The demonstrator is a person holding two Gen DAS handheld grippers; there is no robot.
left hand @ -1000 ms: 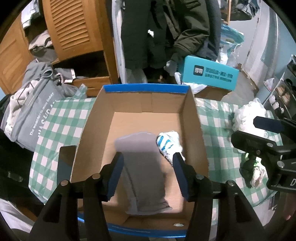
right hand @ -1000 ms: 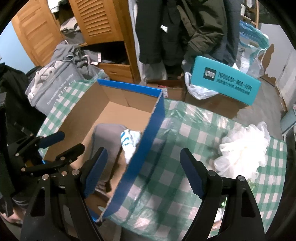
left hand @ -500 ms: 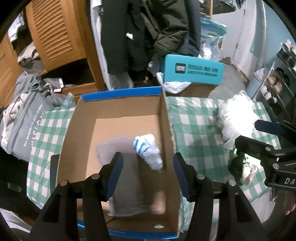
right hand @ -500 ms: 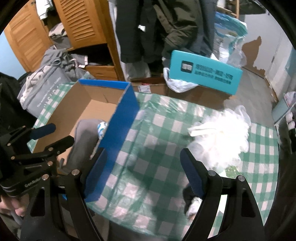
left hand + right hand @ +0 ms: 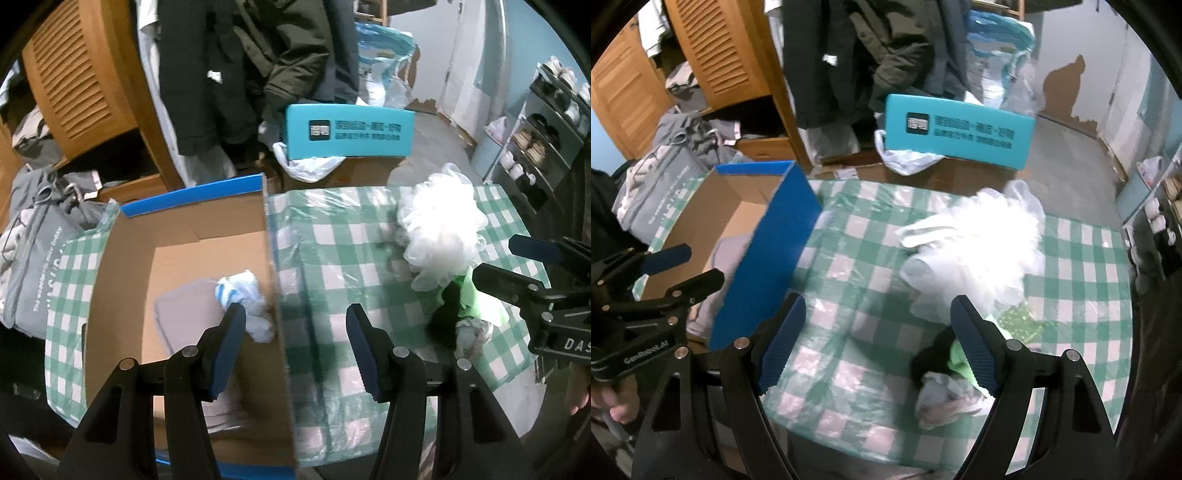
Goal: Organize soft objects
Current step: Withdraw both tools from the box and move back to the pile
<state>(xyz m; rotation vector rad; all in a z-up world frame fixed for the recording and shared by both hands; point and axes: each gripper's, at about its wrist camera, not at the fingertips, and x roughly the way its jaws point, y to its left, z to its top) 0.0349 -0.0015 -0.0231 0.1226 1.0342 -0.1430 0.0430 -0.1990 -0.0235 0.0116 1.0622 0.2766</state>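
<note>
I have swung both tools, left [image 5: 295, 347] and right [image 5: 877, 343], jaws apart and empty, from the box [image 5: 768, 236] toward the tabletop's right-edge pile [image 5: 945, 373]; next pick there.

The left gripper [image 5: 295, 349] hangs with jaws spread and empty over the right wall of the cardboard box [image 5: 275, 295]. Inside lie a grey cloth [image 5: 188, 314] and a blue-striped white sock [image 5: 240, 291]. A white mesh puff [image 5: 439, 229] sits on the checked tablecloth [image 5: 332, 251].

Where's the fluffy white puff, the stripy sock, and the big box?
white mesh puff [image 5: 990, 240], right wrist view, its fluffy middle.
blue-striped sock [image 5: 238, 291], left wrist view, its bunched middle.
cardboard box [image 5: 192, 221], left wrist view, inner far wall.
</note>
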